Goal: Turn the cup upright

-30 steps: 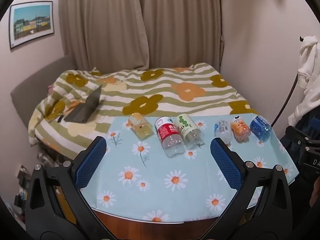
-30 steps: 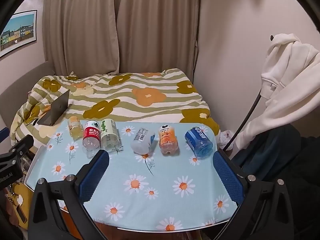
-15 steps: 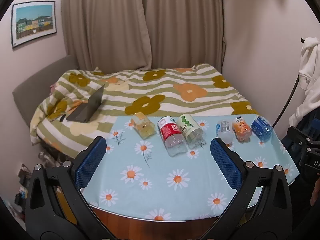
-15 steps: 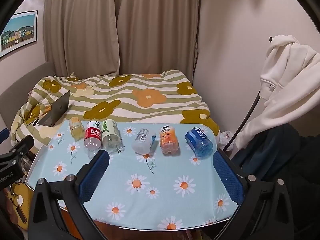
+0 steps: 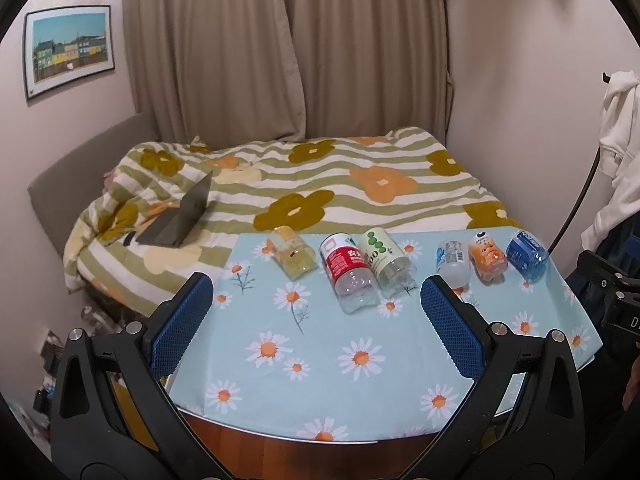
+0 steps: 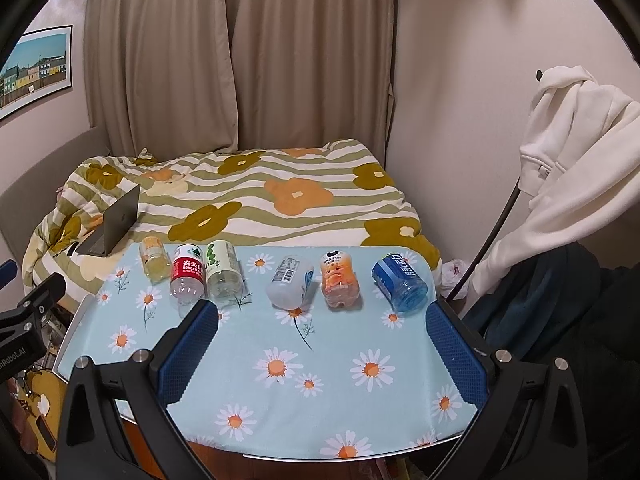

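Several plastic bottles lie on their sides in a row at the far side of the table: a yellow one [image 5: 291,256], a red-label one [image 5: 347,272], a green-dot one [image 5: 386,262], a white one [image 6: 290,281], an orange one [image 6: 339,278] and a blue one [image 6: 399,281]. My left gripper [image 5: 316,320] is open and empty, held above the table's near half. My right gripper [image 6: 322,342] is open and empty too, short of the white and orange bottles.
The table wears a light blue daisy cloth [image 5: 360,360]. Behind it is a bed with a flowered striped duvet [image 5: 320,184] and an open laptop [image 5: 180,216]. A white hoodie [image 6: 576,168] hangs at the right. Curtains cover the back wall.
Both views have shifted slightly; the bottles sit a little further right in the left wrist view. Both grippers stay open. No bottle has moved.
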Motion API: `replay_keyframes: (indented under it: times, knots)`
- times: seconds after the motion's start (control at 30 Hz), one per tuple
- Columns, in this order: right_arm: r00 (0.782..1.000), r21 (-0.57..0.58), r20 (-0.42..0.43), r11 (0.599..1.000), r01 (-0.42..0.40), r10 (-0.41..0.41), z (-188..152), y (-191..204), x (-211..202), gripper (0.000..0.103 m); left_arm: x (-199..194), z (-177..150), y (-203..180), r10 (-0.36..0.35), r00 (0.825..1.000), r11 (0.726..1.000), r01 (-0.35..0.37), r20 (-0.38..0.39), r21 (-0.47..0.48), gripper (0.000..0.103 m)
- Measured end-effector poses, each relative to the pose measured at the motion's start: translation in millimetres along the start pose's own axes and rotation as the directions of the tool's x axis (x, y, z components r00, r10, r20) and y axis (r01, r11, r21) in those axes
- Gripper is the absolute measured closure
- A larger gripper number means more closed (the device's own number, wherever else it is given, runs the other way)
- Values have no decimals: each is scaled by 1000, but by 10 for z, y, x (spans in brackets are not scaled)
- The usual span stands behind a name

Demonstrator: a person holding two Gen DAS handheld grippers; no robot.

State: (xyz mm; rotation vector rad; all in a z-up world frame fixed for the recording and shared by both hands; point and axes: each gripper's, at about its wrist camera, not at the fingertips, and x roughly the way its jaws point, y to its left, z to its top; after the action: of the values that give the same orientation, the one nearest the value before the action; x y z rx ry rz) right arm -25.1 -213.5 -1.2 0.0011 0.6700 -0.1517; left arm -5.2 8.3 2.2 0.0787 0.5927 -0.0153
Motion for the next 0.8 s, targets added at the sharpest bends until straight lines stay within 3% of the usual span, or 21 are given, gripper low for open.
replay_keyframes:
  times: [0.8]
  knots:
    - [1000,4,0,1000,-3,3,-11,-10,-3,0,5,-14,5,-4,1000,1000,4,4,1,0]
